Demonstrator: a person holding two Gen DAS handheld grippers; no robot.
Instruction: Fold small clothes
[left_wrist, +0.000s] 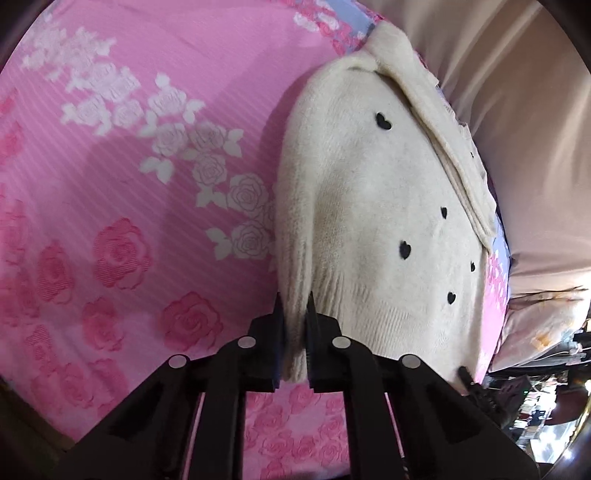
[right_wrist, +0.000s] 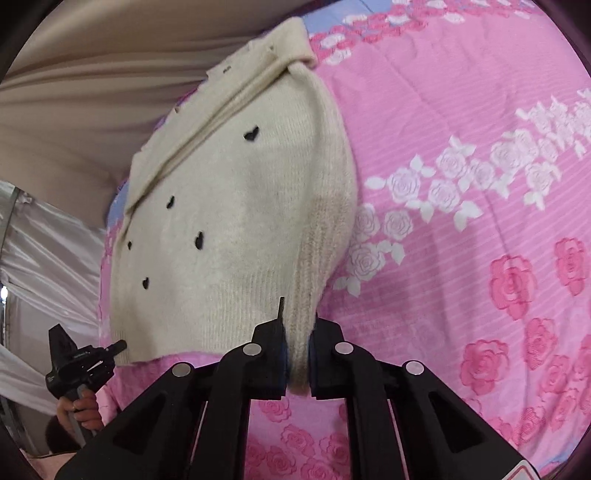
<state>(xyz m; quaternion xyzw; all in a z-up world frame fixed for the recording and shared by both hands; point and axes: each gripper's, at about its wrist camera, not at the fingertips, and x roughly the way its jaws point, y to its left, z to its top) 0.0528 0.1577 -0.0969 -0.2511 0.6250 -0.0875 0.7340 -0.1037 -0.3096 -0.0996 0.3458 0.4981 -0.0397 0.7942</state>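
A cream knit sweater (left_wrist: 369, 203) with small black hearts lies flat on a pink rose-print bedsheet (left_wrist: 129, 203). In the left wrist view my left gripper (left_wrist: 294, 301) is shut on the ribbed lower left corner of the sweater, and knit fills the gap between its fingers. The right gripper's tip (left_wrist: 466, 374) shows at the opposite hem corner. In the right wrist view my right gripper (right_wrist: 298, 314) is shut on the ribbed lower right corner of the sweater (right_wrist: 240, 203). The left gripper (right_wrist: 110, 349), held by a hand (right_wrist: 79, 410), sits at the far hem corner.
Beige fabric (left_wrist: 524, 110) runs along the far side of the bed, right behind the sweater's collar. The pink sheet (right_wrist: 461, 129) spreads wide beside the sweater. White drapery (right_wrist: 44, 258) and room clutter (left_wrist: 535, 398) lie past the bed's edge.
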